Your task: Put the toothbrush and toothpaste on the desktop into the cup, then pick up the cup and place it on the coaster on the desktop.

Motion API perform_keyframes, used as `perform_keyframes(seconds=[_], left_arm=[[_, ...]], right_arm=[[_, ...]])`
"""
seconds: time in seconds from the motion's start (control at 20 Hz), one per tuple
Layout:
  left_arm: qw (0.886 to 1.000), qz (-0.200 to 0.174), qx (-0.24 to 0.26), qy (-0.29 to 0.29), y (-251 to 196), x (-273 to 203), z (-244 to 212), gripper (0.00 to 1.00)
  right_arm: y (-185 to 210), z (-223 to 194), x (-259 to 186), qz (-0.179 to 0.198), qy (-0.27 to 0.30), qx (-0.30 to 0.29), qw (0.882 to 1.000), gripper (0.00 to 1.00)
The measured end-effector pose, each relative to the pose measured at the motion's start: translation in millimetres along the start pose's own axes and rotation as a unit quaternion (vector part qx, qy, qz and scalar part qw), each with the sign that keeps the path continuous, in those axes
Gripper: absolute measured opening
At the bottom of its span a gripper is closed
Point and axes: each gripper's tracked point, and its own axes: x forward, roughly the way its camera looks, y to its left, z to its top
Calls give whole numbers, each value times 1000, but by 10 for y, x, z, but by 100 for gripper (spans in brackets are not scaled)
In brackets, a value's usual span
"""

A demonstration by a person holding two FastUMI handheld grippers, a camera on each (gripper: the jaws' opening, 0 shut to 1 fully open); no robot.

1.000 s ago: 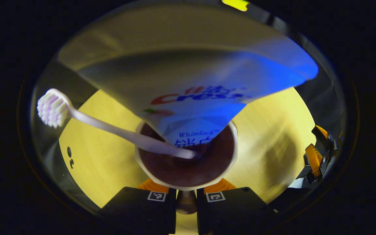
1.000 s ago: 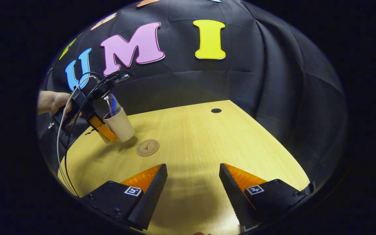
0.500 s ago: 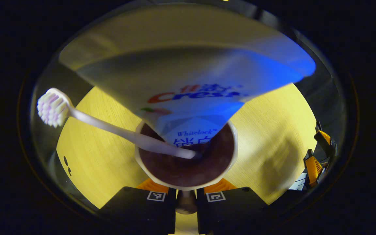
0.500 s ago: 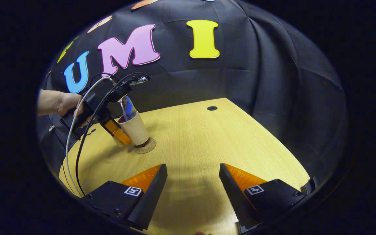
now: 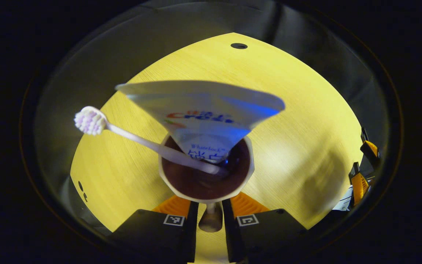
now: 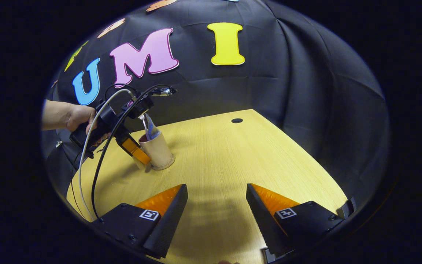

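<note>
- desk (image 6: pixel 255 154): pale wood. The right gripper (image 6: pixel 216 205) hovers above it, fingers wide apart, nothing between them, with the cup well ahead and to its left.
- left gripper (image 5: pixel 209 220): held by a hand (image 6: pixel 81 119), it sits at the cup's side. Its fingers are close together with a narrow gap and part of the cup wall is in that gap. I can't tell whether the pads press on it or have just let go.
- cup (image 5: pixel 205 172): tan paper with a dark inside, straight ahead of the left gripper and touching its fingertips. In the right gripper view it stands upright (image 6: pixel 158 150) on the coaster.
- toothpaste (image 5: pixel 203 106): in the cup, nozzle end down, with the wide flat end fanning out above the rim. There is red and blue print on the tube, and I'm not reading it out.
- toothbrush (image 5: pixel 141 141): in the cup, leaning out up-left of the left gripper, head well outside the rim.
- coaster (image 6: pixel 167 165): round and brown. A sliver of its edge pokes out under the cup base.
- Risk: the cup is light and top-heavy, because the tube and brush stand tall and lean off-centre. If the left gripper backs out before it has fully opened, a pad could drag the wall and tip the cup or slide it off the coaster.
- Risk: a finger or the cable could catch the brush on the way out.
</note>
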Motion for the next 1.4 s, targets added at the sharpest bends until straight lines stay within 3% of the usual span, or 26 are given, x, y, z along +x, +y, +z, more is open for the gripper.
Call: perform_keyframes(seconds=[0.1,0.25,0.35,0.55,0.8,1.2,1.4], left_arm=[[1000,1,-10,-14,-8,-93,-7,41],[998,-11,-47,-50,-52,-342,-97,77],[993,6,-65,-96,22,-588,-205,98],[973,65,-97,-201,175,-1209,-523,99],[933,112,-166,-298,201,-2065,-1227,99],[854,205,-197,-435,-54,-3088,-2397,99],[813,187,-245,-493,-463,-3348,-2869,99]], right_arm=[[36,-4,-22,2,1,-3,1000,98],[105,45,-70,6,-1,-9,1000,98],[171,103,-129,10,-3,-15,1000,98],[364,232,-311,26,-2,-33,999,99],[700,347,-616,52,-3,-54,997,99],[1261,544,-1299,93,-43,-96,990,99],[1453,538,-1831,115,-71,-111,985,99]])
